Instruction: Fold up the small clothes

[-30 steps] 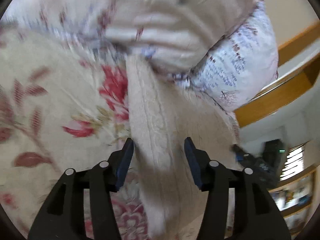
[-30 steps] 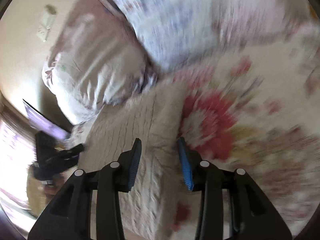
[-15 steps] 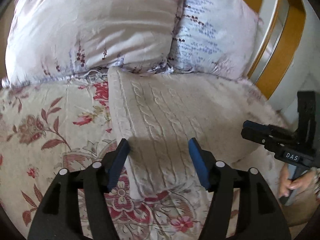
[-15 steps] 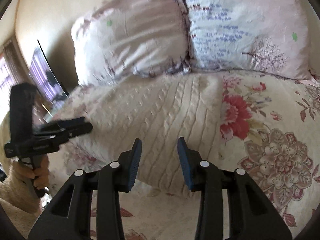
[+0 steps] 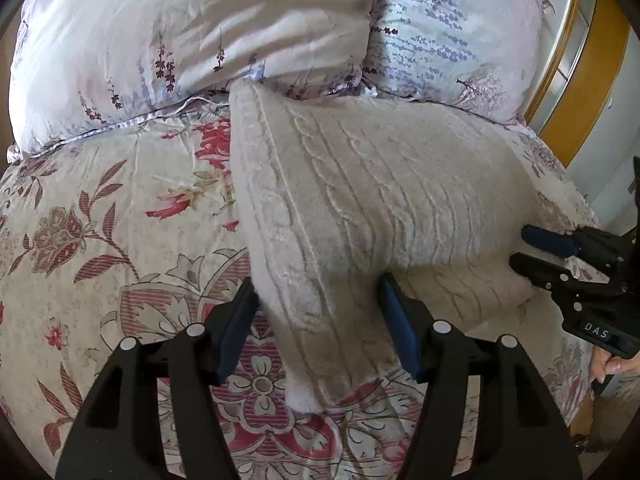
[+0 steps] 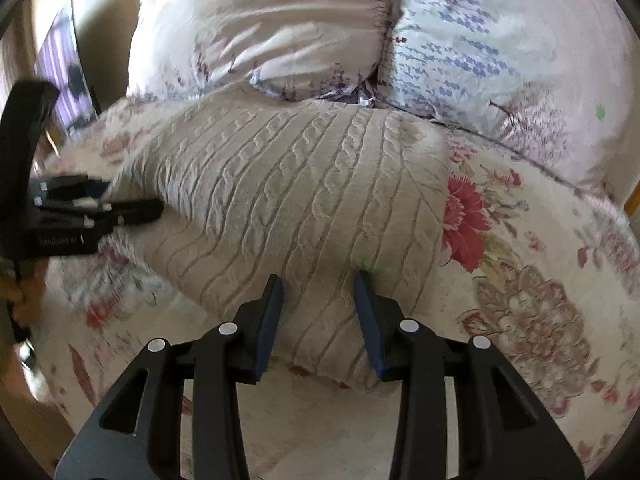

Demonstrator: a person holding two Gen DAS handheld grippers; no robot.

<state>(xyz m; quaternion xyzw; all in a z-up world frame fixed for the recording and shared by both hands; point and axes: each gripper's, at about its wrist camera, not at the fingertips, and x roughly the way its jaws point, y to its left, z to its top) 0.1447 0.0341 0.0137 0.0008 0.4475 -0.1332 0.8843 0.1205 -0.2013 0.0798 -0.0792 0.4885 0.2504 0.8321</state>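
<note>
A cream cable-knit garment lies folded on a bed, spread over a floral bedspread with its far edge pressed against two pale printed pillows: a pinkish one at far left and a bluish one at far right.

In the left wrist view, the left gripper hovers at the near left corner of the garment, its blue-padded jaws standing well apart on either side of the raised fold edge; no cloth is pinched between them. The knit's near left corner hangs down to the bedspread just between the jaws. At right in the same view, the right gripper reaches in from the side towards the garment's right edge, held by a hand whose fingers show at the frame's edge.

In the right wrist view, the right gripper sits at the near edge of the garment, its jaws apart with the knit's thick fold rising between and beyond them, not clamped. The left gripper appears at left, blurred, its tips at the garment's left edge. A wooden bed frame shows at far right behind the pillows.
</note>
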